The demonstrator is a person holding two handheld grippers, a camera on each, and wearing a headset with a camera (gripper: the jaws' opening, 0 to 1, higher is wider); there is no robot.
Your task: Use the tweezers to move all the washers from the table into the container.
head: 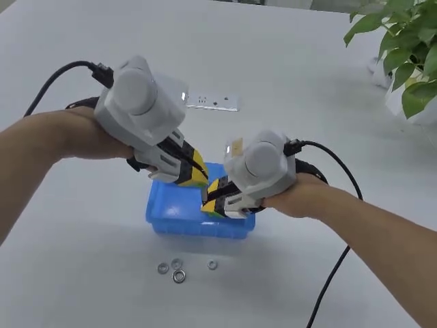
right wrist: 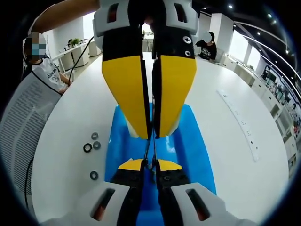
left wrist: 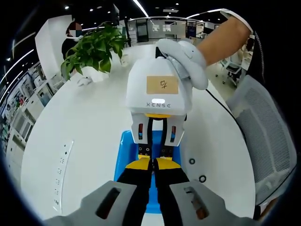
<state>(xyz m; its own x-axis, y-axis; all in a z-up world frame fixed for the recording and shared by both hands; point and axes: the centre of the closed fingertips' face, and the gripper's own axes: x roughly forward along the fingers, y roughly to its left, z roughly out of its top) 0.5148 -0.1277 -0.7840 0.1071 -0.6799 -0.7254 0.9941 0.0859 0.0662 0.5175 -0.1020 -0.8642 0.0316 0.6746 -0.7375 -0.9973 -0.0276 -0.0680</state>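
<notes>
Both grippers meet tip to tip above the blue container (head: 198, 222). In the right gripper view thin dark tweezers (right wrist: 150, 147) run from the left gripper's yellow jaws down into my right gripper (right wrist: 150, 165), which is shut on them. The left gripper (right wrist: 152, 134) is shut on their other end. In the head view the left gripper (head: 196, 172) comes in from the left and the right gripper (head: 213, 197) from the right. Several metal washers (head: 177, 269) lie on the table in front of the container, and washers (right wrist: 93, 143) also lie left of it.
A white power strip (head: 213, 102) lies on the table behind the container. A potted plant (head: 404, 48) stands at the far right corner. Black cables trail from both grippers. An office chair (left wrist: 263, 132) is beside the table.
</notes>
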